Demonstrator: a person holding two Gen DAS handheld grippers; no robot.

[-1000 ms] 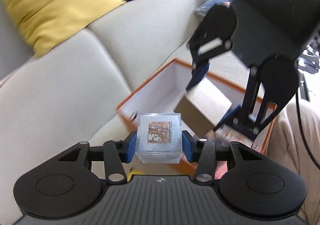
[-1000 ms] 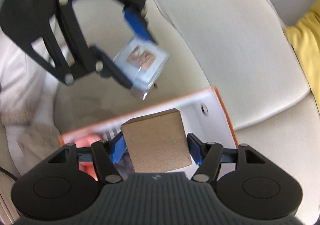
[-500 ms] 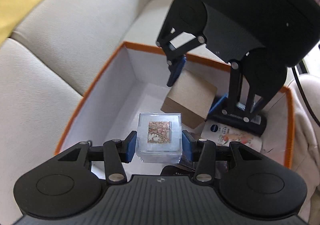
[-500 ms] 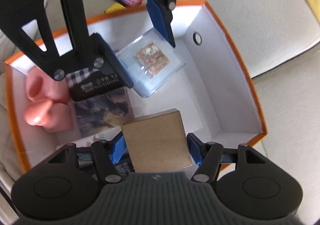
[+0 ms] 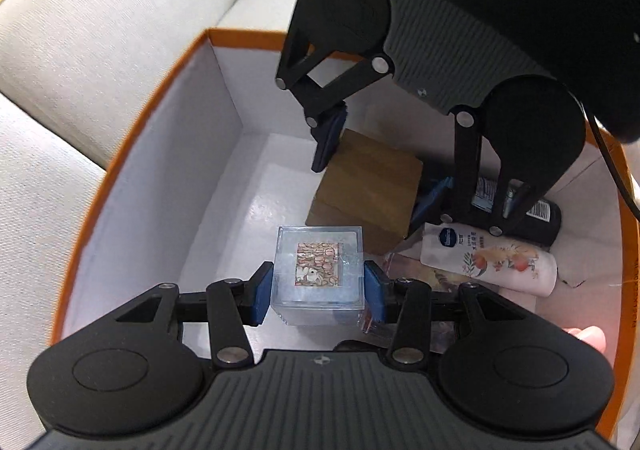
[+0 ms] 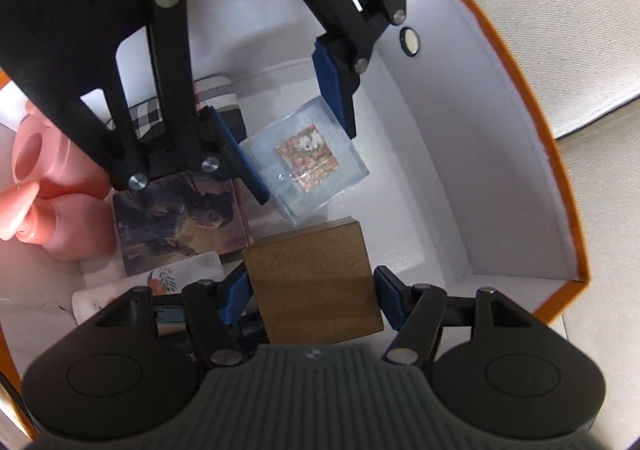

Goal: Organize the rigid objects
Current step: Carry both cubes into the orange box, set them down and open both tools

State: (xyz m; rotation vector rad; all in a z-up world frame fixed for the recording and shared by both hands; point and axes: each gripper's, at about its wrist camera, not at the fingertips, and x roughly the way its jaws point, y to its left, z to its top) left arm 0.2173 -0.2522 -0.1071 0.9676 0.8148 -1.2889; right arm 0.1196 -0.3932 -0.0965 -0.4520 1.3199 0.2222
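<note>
You've brought both grippers down from above the sofa into the orange box (image 5: 132, 154), pointing steeply downward: left gripper (image 5: 319, 287) clamping the clear cube (image 5: 318, 274), right gripper (image 6: 312, 290) clamping the brown block (image 6: 312, 282) (cube just beside block)

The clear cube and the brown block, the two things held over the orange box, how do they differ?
The clear cube is see-through with a small patterned picture inside; the brown block is opaque, plain and matte. The clear cube sits in the left gripper, the brown block in the right gripper. The brown block looks bulkier than the clear cube. Both are boxy, rigid, clamped between blue pads and held inside the orange box.
</note>
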